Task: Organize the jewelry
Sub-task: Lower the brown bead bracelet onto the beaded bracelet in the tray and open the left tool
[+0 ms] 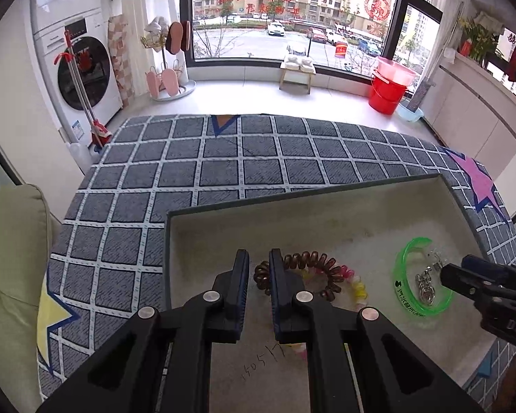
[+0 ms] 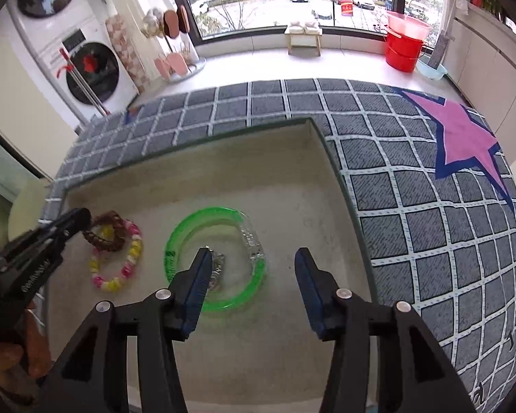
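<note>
A shallow beige box [image 1: 292, 203] [image 2: 189, 137] lies on a grey checked mat. My left gripper [image 1: 259, 254] [image 2: 81, 218] is shut on a brown spiral hair tie [image 1: 313, 258] [image 2: 103, 241], which rests over a pink and yellow bead bracelet [image 1: 357, 289] [image 2: 130, 261]. A green bangle [image 1: 400, 258] [image 2: 175, 237] lies further right in the box with a silver chain piece [image 1: 426, 285] [image 2: 218, 265] inside it. My right gripper [image 2: 253, 253] [image 1: 454, 268] hangs open just above the bangle. Its left finger is beside the silver piece, and nothing is between its pads.
The checked mat [image 1: 189, 179] [image 2: 412, 206] bears a pink star [image 2: 464, 137] and a yellow star [image 1: 51, 313]. A pale cushion [image 1: 13, 258] lies left of it. Beyond the mat are a washing machine [image 1: 82, 72], a small stool [image 1: 297, 72] and a red bucket [image 1: 387, 94].
</note>
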The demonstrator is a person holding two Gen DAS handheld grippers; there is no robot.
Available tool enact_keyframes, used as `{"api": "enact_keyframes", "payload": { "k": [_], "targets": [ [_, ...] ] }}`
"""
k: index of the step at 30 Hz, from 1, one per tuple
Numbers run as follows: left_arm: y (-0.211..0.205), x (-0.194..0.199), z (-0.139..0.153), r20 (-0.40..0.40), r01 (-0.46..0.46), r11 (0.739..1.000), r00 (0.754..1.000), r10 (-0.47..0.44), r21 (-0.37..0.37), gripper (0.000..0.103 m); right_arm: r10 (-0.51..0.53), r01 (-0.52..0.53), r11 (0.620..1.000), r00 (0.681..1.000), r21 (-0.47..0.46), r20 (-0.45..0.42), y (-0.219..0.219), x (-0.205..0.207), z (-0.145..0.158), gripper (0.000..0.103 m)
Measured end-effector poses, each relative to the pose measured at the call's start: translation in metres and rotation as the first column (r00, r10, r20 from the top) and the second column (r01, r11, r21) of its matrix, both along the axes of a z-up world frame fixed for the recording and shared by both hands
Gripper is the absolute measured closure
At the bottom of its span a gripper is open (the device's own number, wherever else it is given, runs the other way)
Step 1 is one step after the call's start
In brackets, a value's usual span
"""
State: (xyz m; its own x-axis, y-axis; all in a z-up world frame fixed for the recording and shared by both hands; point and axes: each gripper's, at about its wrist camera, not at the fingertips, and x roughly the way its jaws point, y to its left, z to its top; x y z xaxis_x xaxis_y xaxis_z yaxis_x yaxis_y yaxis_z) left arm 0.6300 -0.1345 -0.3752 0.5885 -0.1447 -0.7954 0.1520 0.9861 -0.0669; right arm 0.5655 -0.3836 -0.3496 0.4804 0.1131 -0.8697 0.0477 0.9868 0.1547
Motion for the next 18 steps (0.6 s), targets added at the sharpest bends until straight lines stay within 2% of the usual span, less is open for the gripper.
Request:
{"api": "enact_keyframes", "payload": {
  "k": [5, 6, 7, 8, 9, 11, 15, 18],
  "targets": [
    [-0.01, -0.016, 0.012, 0.032, 0.031, 0.999, 0.999, -0.032, 0.035, 0.078, -0.001, 0.001, 1.0, 0.999, 0.017, 0.032, 0.002, -0.007, 0.011, 0.049],
    [-0.012, -0.018, 0.014, 0.037, 0.031, 0.999, 0.999, -0.033, 0.038, 0.069, -0.003, 0.002, 1.0, 0.999, 0.018, 0.036, 0.001, -0.008, 0.013, 0.049],
    [-0.012, -0.021, 0.018, 0.043, 0.032, 0.999, 0.998, -0.034, 0.037, 0.052, -0.005, 0.004, 1.0, 0.999, 0.019, 0.04, 0.001, -0.009, 0.014, 0.049],
    [-0.012, -0.026, 0.023, 0.061, 0.028, 0.999, 0.998, -0.03, 0.035, 0.009, -0.008, 0.007, 1.0, 0.999, 0.021, 0.042, 0.001, -0.01, 0.015, 0.049],
    [-0.011, -0.033, 0.029, 0.104, 0.013, 0.999, 0.994, -0.017, 0.035, 0.0, -0.012, 0.011, 1.0, 0.999, 0.023, 0.045, -0.001, -0.011, 0.017, 0.049],
    [-0.01, -0.043, 0.043, 0.162, 0.008, 0.999, 0.987, -0.014, 0.038, 0.0, -0.015, 0.014, 0.999, 0.999, 0.029, 0.044, -0.002, -0.011, 0.017, 0.049],
    [-0.005, -0.055, 0.057, 0.165, 0.01, 1.0, 0.986, -0.015, 0.026, 0.0, -0.023, 0.021, 0.998, 0.999, 0.054, 0.039, -0.006, -0.014, 0.017, 0.046],
    [0.0, -0.066, 0.064, 0.162, 0.003, 1.0, 0.987, -0.006, 0.018, 0.0, -0.017, 0.014, 0.998, 0.998, 0.065, 0.056, -0.006, -0.02, 0.021, 0.033]
  ]
}}
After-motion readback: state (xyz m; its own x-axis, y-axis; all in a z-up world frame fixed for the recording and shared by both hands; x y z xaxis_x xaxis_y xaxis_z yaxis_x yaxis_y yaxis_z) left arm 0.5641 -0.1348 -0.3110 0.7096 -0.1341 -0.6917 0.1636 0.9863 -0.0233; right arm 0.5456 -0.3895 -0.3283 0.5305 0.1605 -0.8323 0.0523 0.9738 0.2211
